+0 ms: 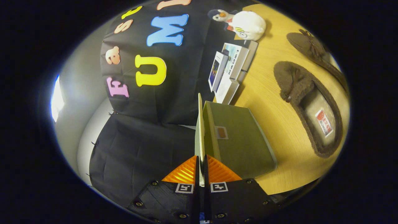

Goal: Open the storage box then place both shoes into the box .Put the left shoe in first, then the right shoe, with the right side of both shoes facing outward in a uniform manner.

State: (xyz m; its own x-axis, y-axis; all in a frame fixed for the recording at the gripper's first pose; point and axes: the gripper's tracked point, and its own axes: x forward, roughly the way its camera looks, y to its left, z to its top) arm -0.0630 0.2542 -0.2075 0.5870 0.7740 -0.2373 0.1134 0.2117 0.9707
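Pinching the thin edge of the storage box's lid, the gripper has both fingers pressed against that pale panel, one on each face, so the lid stands edge-on between them and runs straight ahead from the fingertips. The camera is rolled, so the wooden table appears tipped up on one side of the fingers and the booth's black cloth wall on the other.

The storage box is olive-green, with a flat fabric-like face and a small pale tag holding a brown patch near its middle; it sits on the table just beside the fingers, joined to the lifted lid along one edge.

Beyond the box on the table lie the two shoes, both dark brown fuzzy slippers. The nearer slipper shows its light inner sole with a white-and-red label and a small bow on the toe; the farther slipper lies past it, well apart from the box, also with a bow.

Ahead of the box, against the cloth wall, a few white boxes and books are stacked, and past them rests a white plush penguin with a dark head.
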